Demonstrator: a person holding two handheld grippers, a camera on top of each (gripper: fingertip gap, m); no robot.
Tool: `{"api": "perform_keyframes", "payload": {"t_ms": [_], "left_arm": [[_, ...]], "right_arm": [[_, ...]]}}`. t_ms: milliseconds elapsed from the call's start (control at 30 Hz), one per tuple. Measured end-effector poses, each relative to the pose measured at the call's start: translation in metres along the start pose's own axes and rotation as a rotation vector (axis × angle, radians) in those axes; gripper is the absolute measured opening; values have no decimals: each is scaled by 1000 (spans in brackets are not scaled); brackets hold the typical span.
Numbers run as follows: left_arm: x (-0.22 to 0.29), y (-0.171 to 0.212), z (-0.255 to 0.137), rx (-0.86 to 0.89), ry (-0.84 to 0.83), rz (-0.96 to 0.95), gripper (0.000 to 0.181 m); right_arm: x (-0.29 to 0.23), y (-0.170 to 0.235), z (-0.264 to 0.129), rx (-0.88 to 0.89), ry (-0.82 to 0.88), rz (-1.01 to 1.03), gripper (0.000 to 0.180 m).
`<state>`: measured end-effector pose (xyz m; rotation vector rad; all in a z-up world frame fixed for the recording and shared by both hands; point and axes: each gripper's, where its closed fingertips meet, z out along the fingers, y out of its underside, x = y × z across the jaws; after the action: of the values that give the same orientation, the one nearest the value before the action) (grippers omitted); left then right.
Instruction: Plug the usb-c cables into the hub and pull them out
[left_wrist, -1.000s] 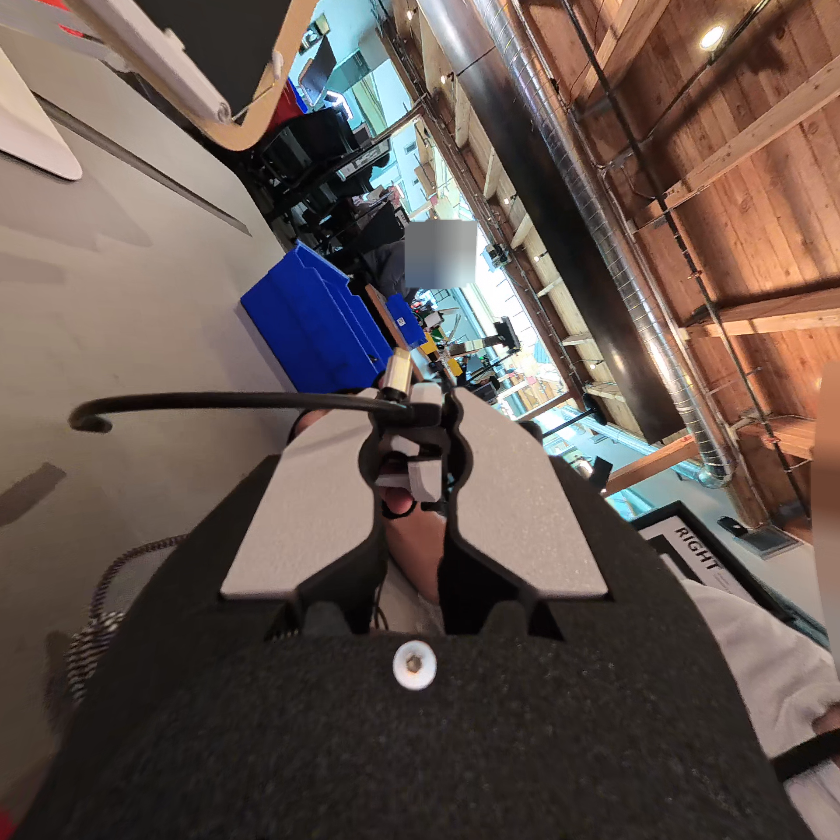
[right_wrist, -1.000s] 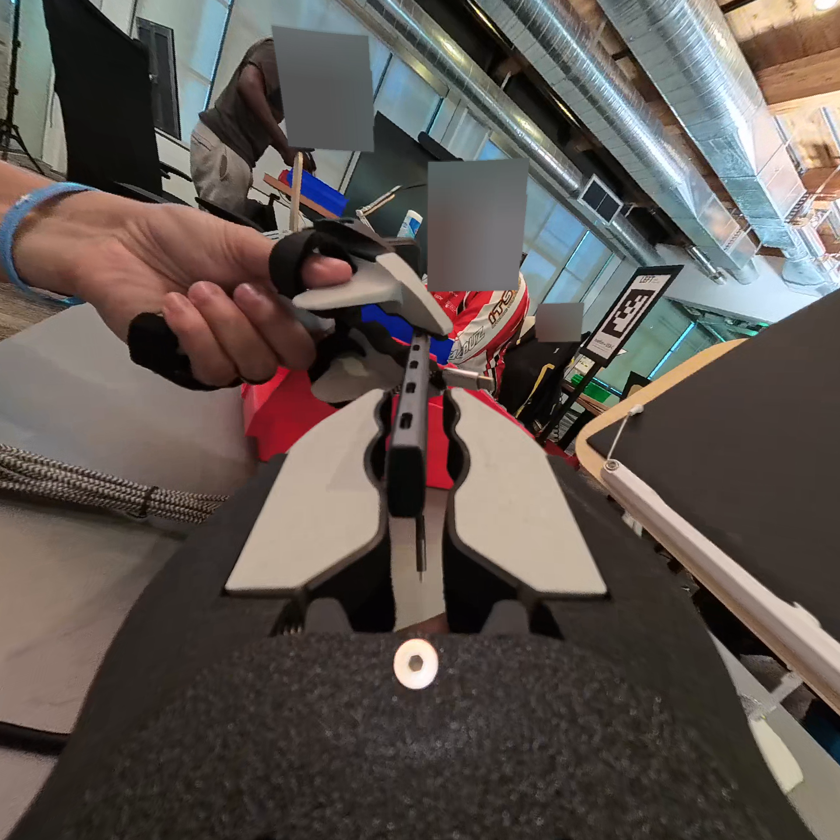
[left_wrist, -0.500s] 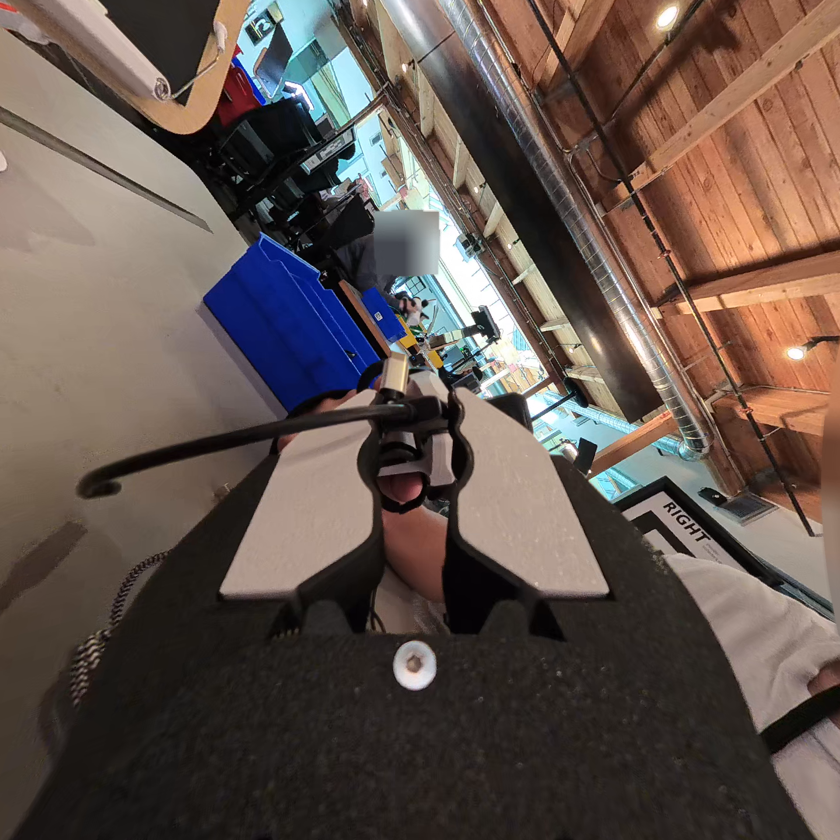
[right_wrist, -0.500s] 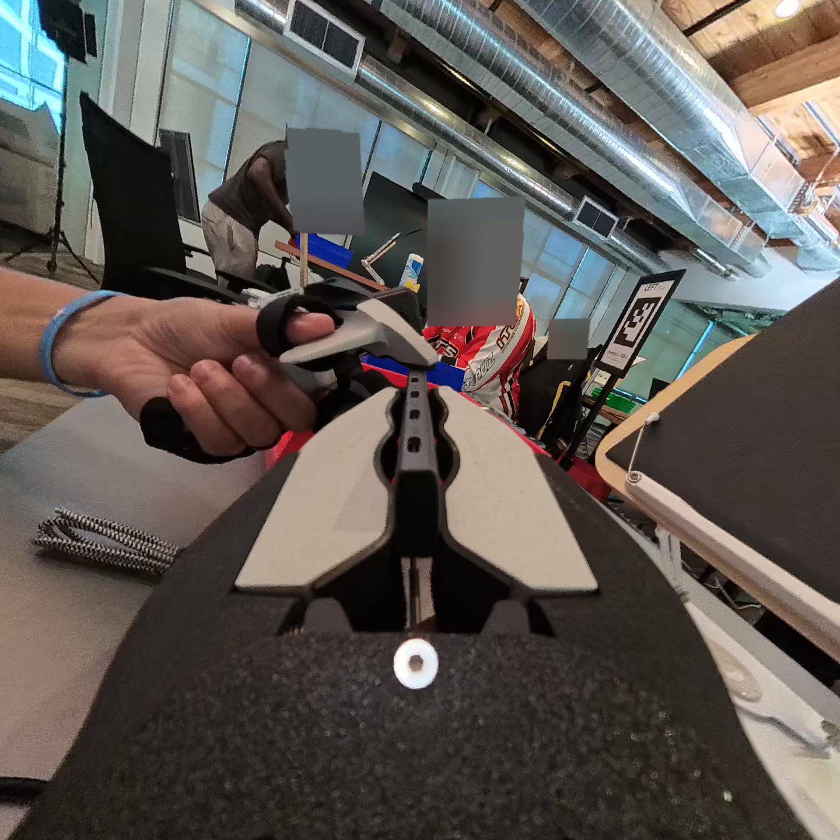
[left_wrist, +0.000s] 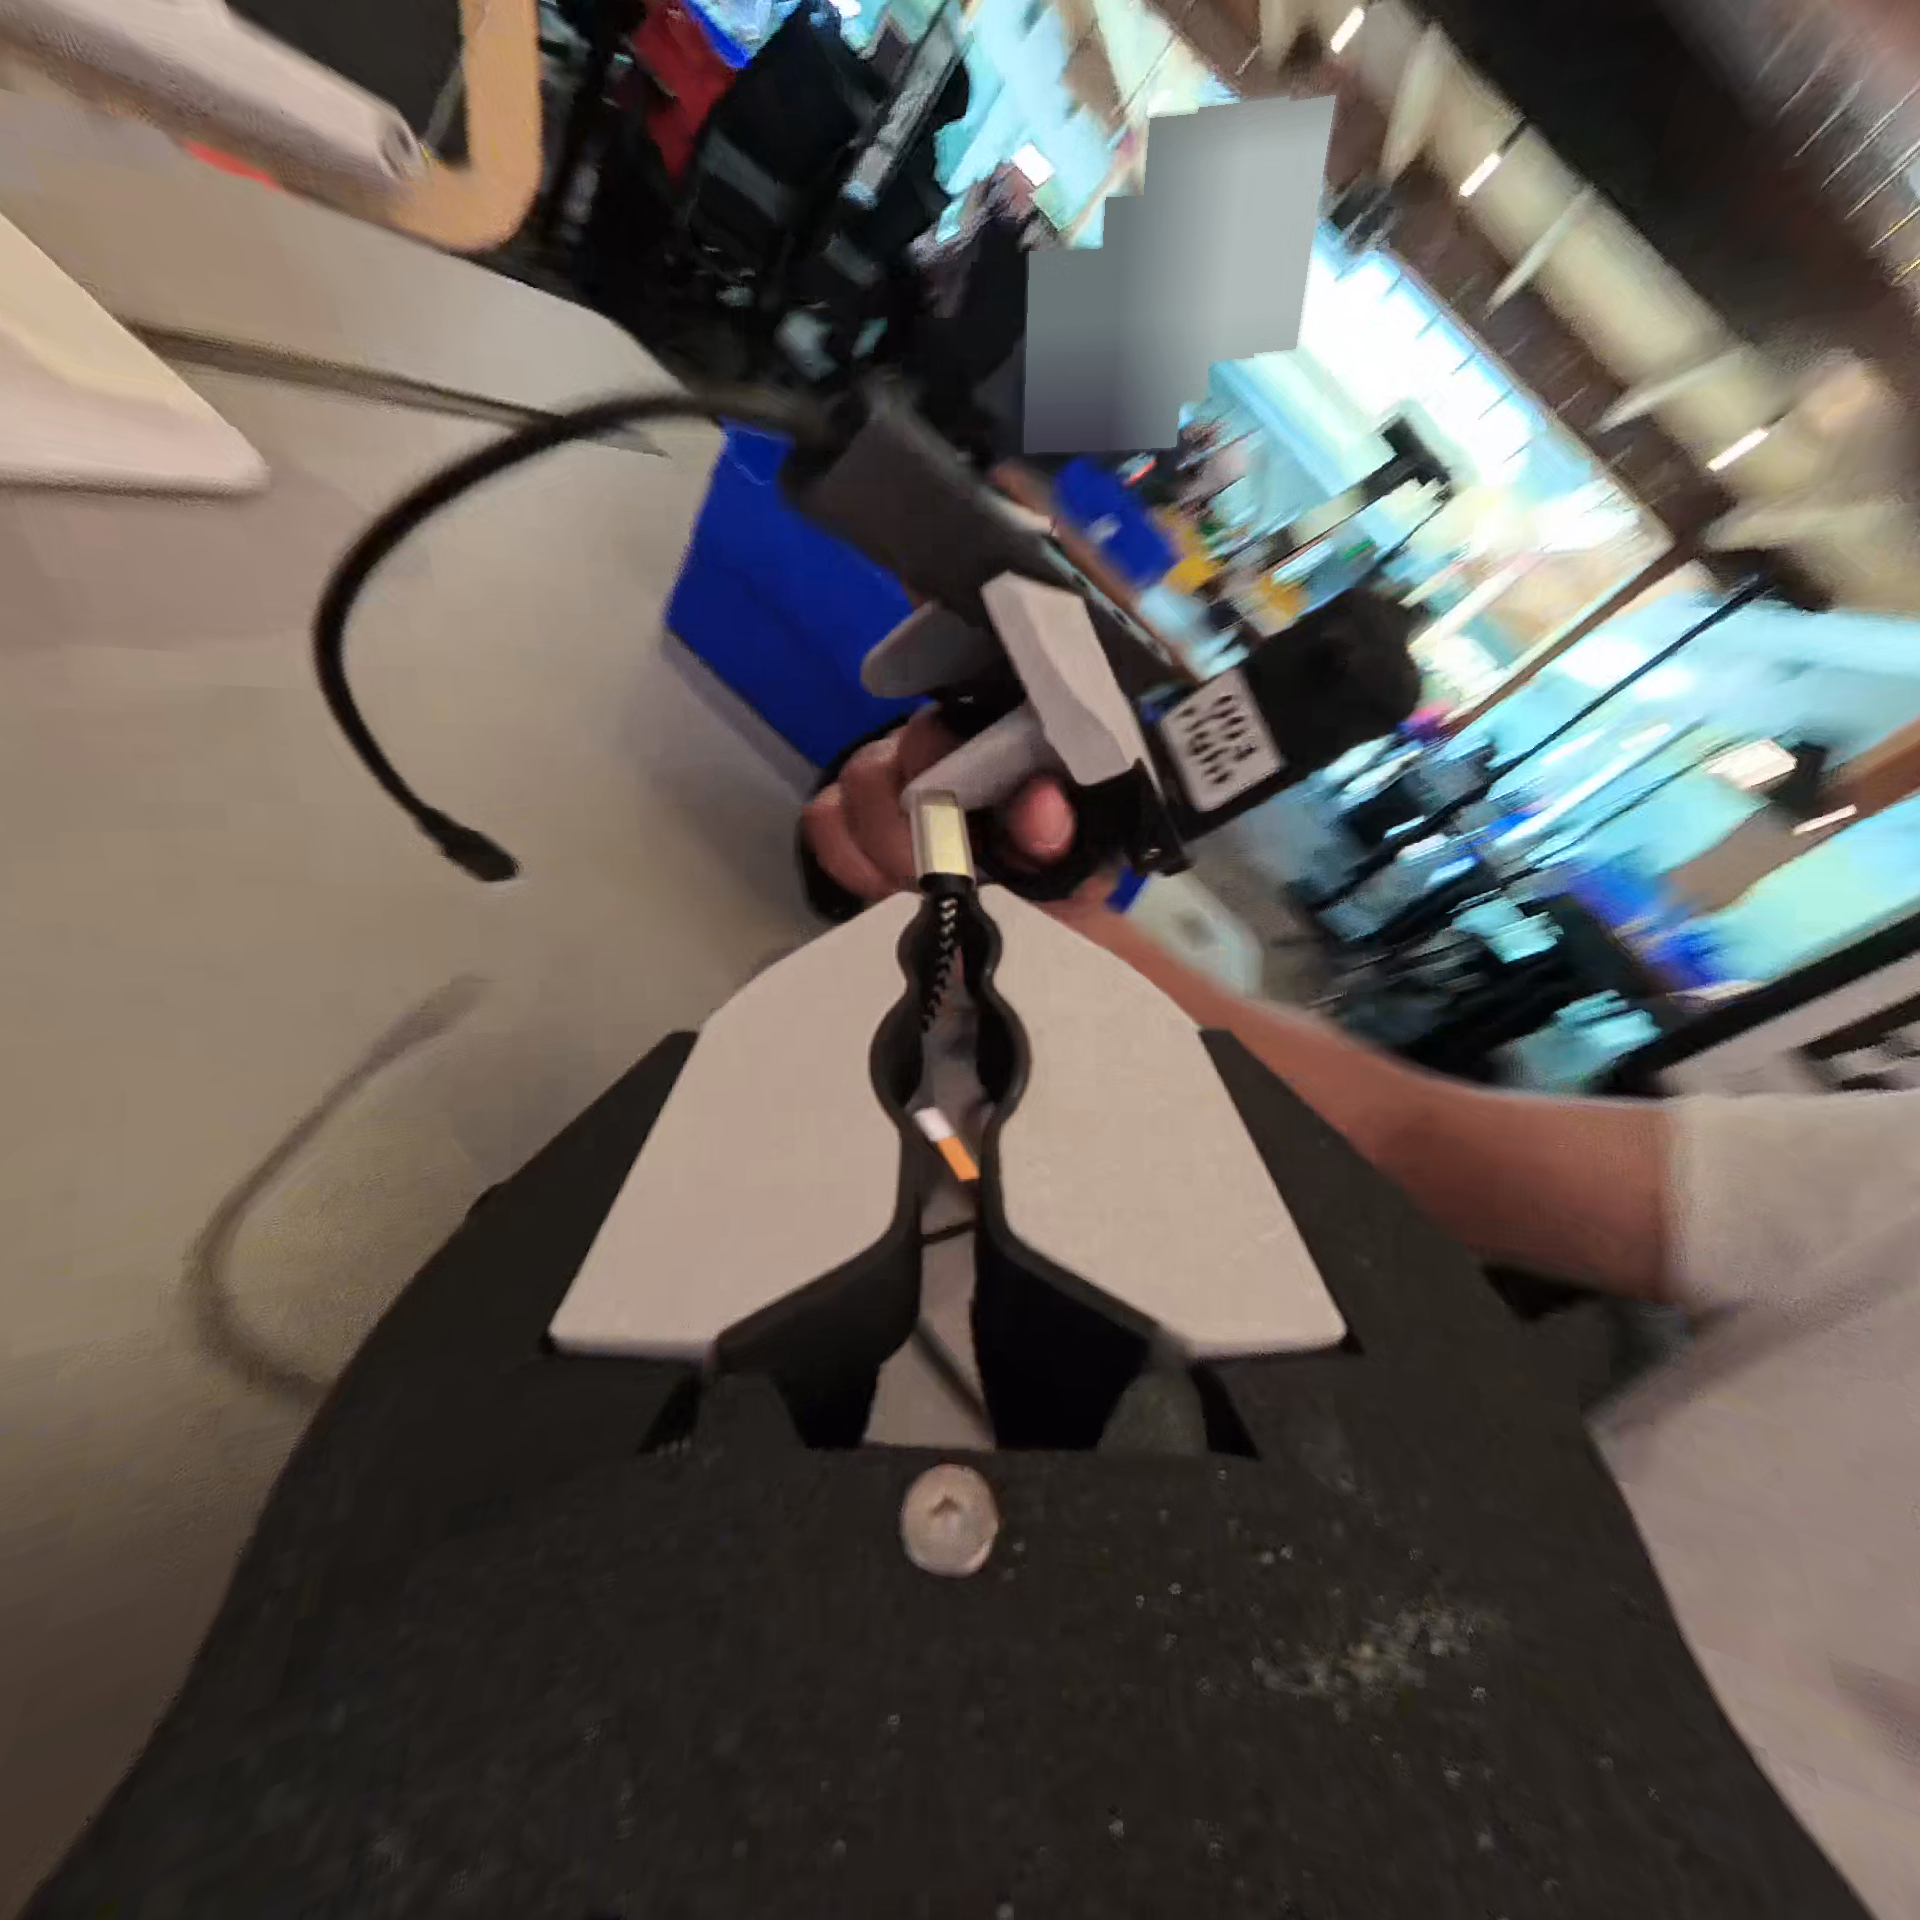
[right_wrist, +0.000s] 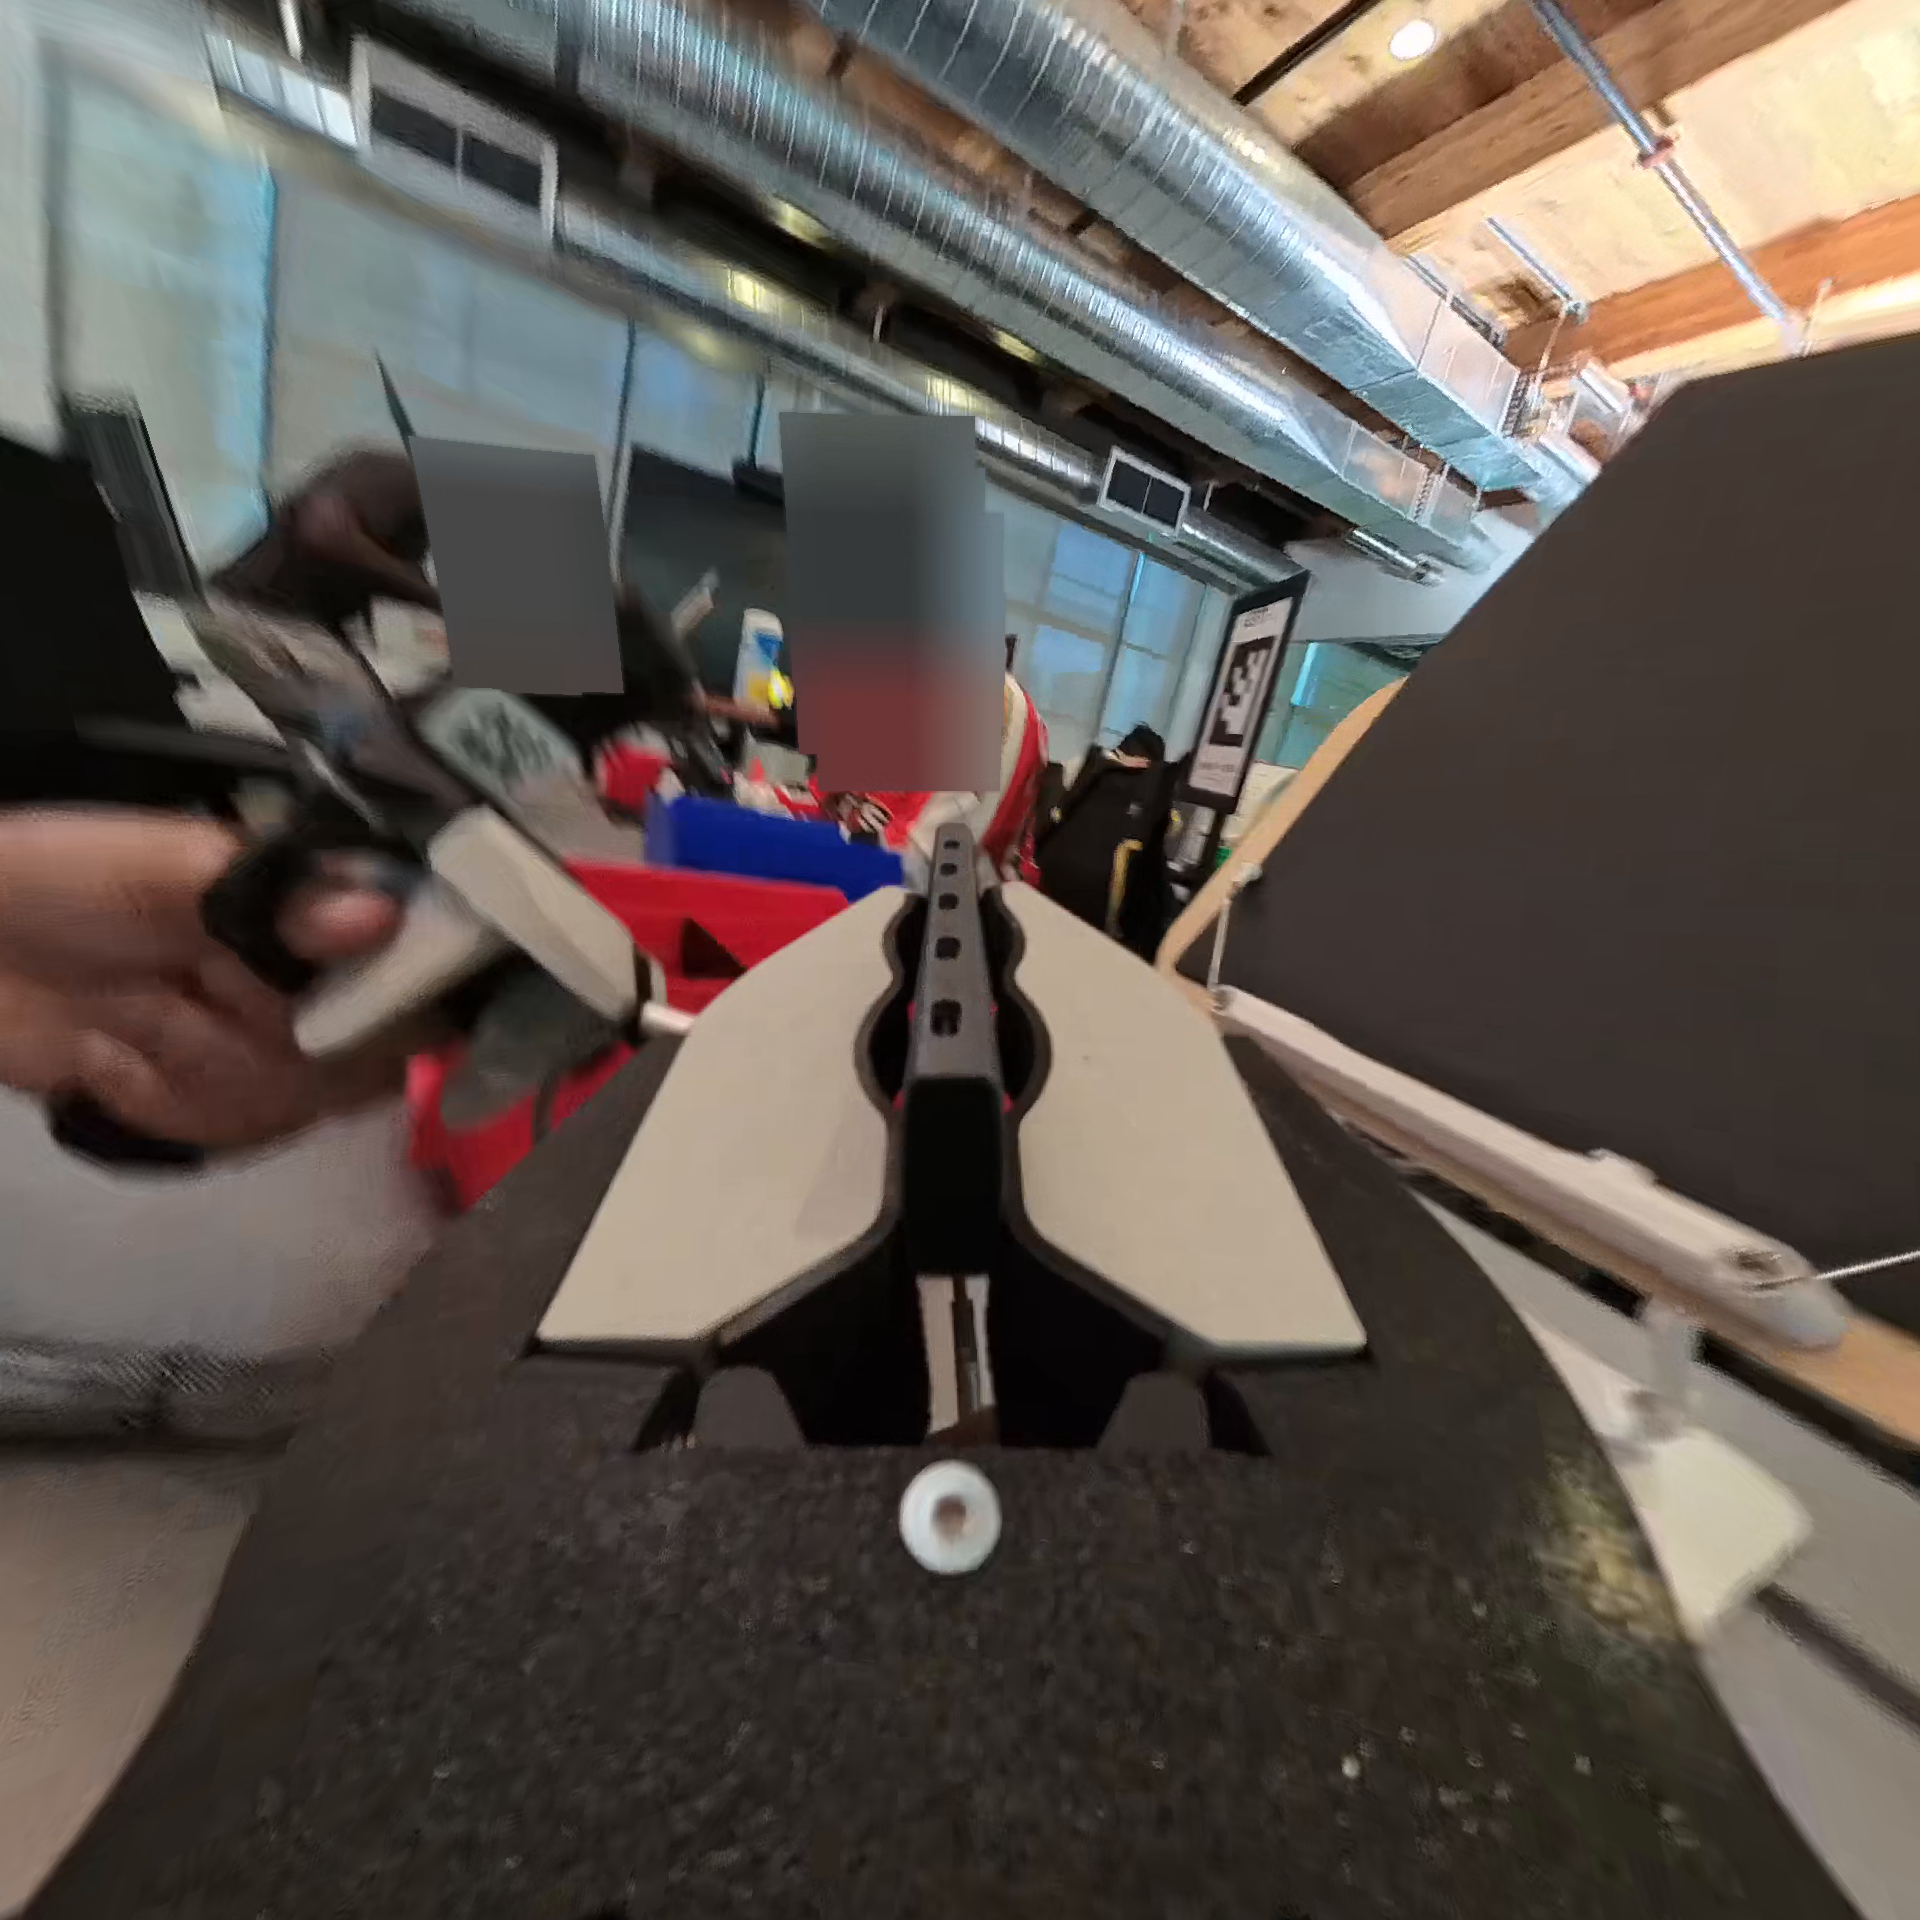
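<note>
At nine o'clock in my left wrist view the hub's own black lead (left_wrist: 416, 582) loops free over the grey table (left_wrist: 208, 1039), its end dangling, so nothing drags on the hub while I work. In the middle, my left gripper (left_wrist: 948, 940) is pinched on the braided cable (left_wrist: 940, 961) just behind its metal plug (left_wrist: 940, 836), which pokes out at twelve o'clock; I grip that close so the plug stays stiff and steerable. Past it, toward one o'clock, my other hand carries the right gripper (left_wrist: 1039, 675) with the dark hub (left_wrist: 914, 499) sticking out, well apart from the plug, so the plug is out of the hub now. The picture is smeared by motion, so I judge rather than see that the plug is clear of every port. In the right wrist view, at nine o'clock, the left gripper (right_wrist: 499, 935) shows blurred in my hand. In the centre my right gripper (right_wrist: 951, 914) is clamped on the hub (right_wrist: 951, 935), its edge with the row of ports turned up toward the camera so I can aim at them. At three o'clock stands a black board (right_wrist: 1662, 831).
</note>
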<state>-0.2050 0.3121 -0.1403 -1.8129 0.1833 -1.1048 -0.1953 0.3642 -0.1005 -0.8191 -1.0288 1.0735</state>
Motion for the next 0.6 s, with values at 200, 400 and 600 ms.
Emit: {"api": "perform_keyframes", "payload": {"t_ms": [200, 400, 600], "left_arm": [[0, -14, -19, -157, -298, 290, 3], [-1, 1, -20, -288, -340, 295, 2], [-10, 13, -23, -381, -396, 292, 2]], "right_arm": [[-20, 28, 6, -170, 0, -443, 11], [-41, 38, 9, -203, -47, -680, 11], [-48, 46, 10, -238, -65, -821, 11]]}}
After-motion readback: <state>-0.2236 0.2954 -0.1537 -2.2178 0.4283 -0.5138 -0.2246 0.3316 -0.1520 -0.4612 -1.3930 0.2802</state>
